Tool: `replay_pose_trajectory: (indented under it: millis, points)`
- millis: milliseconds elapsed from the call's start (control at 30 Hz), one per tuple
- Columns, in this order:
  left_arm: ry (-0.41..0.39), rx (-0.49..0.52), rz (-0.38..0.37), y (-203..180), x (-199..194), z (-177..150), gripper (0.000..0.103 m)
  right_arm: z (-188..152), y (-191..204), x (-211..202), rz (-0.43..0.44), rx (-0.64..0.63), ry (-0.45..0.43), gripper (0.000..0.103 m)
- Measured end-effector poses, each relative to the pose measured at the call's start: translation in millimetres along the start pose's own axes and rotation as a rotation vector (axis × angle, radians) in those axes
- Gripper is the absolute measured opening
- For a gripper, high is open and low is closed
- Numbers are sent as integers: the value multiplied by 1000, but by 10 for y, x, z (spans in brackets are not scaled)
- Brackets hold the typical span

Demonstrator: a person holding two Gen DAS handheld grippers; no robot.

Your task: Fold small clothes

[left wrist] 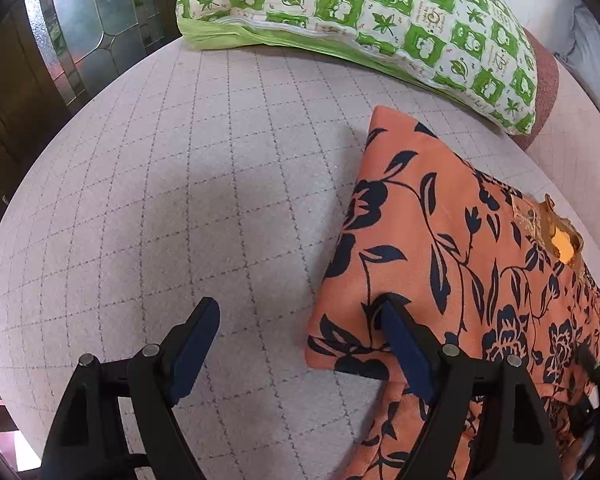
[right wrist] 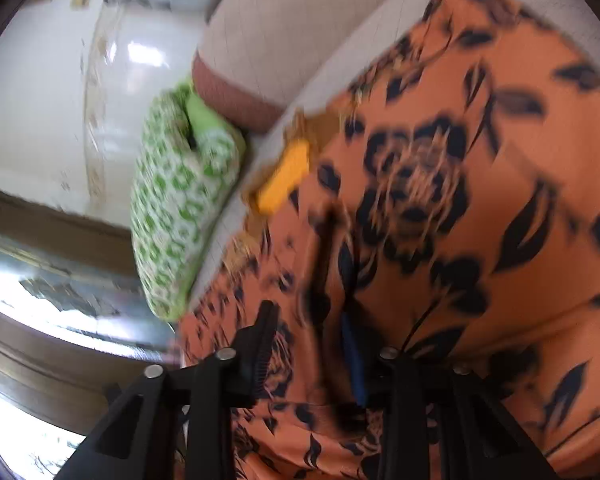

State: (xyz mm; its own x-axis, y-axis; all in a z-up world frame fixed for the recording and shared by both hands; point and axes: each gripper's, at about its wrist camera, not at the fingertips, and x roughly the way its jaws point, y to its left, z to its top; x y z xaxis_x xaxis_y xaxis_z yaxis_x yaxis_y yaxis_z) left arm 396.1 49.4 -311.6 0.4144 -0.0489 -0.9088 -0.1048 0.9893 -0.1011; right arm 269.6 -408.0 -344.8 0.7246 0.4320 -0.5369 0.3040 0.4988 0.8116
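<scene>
Bed (left wrist: 204,168) with grid-stitched cover carries your orange floral garment (left wrist: 440,248) at 4 o'clock and a green frog-print pillow (left wrist: 380,16) at 12. Your left tool (left wrist: 300,340) stands wide, one finger on the garment's edge. Your right tool (right wrist: 312,344) is narrower; the blur hides any grip on the fabric.

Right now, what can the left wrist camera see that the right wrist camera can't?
Only the left wrist view shows the dark wooden door with patterned glass and the open left gripper. Only the right wrist view shows the shiny white floor and the right gripper. Both show the orange garment with dark flowers, the green-and-white patterned pillow and the grey checked mattress.
</scene>
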Motion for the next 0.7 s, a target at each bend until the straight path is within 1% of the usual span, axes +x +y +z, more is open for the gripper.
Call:
replay_pose_trajectory:
  millis: [33,100,133,200,267,333,367,433,467,500,567,600,633,700]
  points:
    - [-2,-6,2,12,-1,7,83,-35,64,30,-18,-35,2,29]
    - [0,-20,5,42,14,53,83,-67,180,36,-53,-92,0,19]
    - [1,-28,5,63,7,58,83,-69,214,8,-55,-104,-14,17]
    - [-5,-41,8,63,-34,47,83,-61,254,-108,-56,-124,-65,16]
    - [-15,-58,-3,66,-55,72,83,-27,285,-248,-69,-144,-130,13]
    - [-21,-61,-19,-5,-65,98,83,36,273,-368,-76,-129,-185,11]
    - [-27,-56,-22,-45,-70,102,83,67,255,-441,-81,-118,-214,6]
    - [-31,-32,-29,-132,-80,113,83,163,206,-605,-79,-103,-273,5]
    - [-30,-24,-27,-166,-75,110,83,221,160,-650,-72,-86,-269,5]
    - [-29,-17,-20,-191,-67,108,83,280,91,-651,-61,-54,-235,5]
    - [-27,-17,-1,-190,-40,115,83,337,-115,-598,7,56,-157,9]
    - [-26,-22,3,-199,-14,111,83,338,-192,-579,12,92,-136,9]
    - [-24,-33,7,-177,-1,113,83,342,-228,-534,6,104,-110,9]
    - [-22,-48,8,-149,14,117,83,342,-191,-433,13,79,-59,11]
